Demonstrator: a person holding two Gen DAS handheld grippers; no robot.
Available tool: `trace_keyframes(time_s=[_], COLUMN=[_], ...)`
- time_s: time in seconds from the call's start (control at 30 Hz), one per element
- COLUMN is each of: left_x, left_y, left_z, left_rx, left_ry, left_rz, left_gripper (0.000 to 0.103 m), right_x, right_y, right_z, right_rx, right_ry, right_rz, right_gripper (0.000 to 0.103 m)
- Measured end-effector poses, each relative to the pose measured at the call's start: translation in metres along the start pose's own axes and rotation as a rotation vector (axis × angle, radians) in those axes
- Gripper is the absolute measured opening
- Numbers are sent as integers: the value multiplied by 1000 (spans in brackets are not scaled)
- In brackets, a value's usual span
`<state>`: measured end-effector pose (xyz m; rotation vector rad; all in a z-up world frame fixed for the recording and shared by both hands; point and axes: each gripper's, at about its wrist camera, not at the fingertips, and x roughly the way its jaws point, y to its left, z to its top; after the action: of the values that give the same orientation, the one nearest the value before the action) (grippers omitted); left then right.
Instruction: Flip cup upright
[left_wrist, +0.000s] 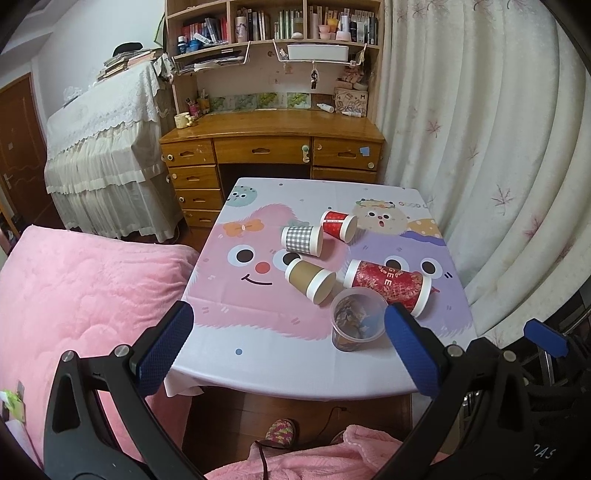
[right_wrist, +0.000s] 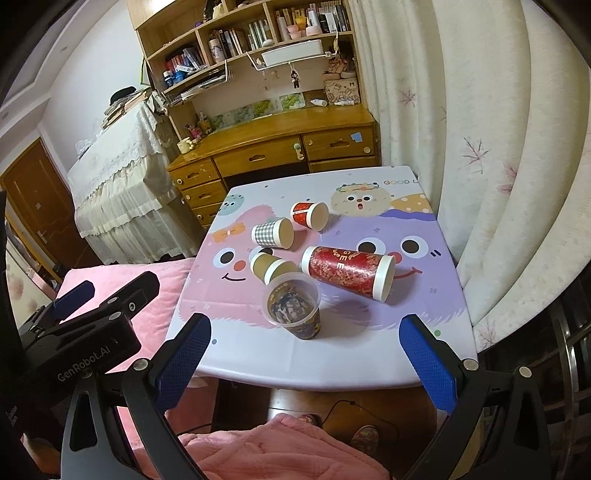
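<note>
Clear plastic cup upright on table; four paper cups lie sideways; left gripper, right gripper jaws apart, empty.

Left gripper's right fingertip overlaps the tall red cup's rim; clear plastic cup hides part of the brown cup; tablecloth lettering cut at the table edge; red cup's print too small to read.
</note>
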<state>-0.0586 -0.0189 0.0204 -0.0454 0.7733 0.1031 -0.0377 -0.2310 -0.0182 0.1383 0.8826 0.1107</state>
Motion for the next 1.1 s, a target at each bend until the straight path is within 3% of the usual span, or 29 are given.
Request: trace_keyframes(time_s=[1.1], left_x=[10], left_y=[4], left_z=[-4], left_rx=[-7], left_ry=[15], left_rz=[-9], left_gripper=[103], right_x=[15], right_y=[3], right_z=[-5], right_rx=[10], right_ry=[28], right_rz=[-2], right_gripper=[103])
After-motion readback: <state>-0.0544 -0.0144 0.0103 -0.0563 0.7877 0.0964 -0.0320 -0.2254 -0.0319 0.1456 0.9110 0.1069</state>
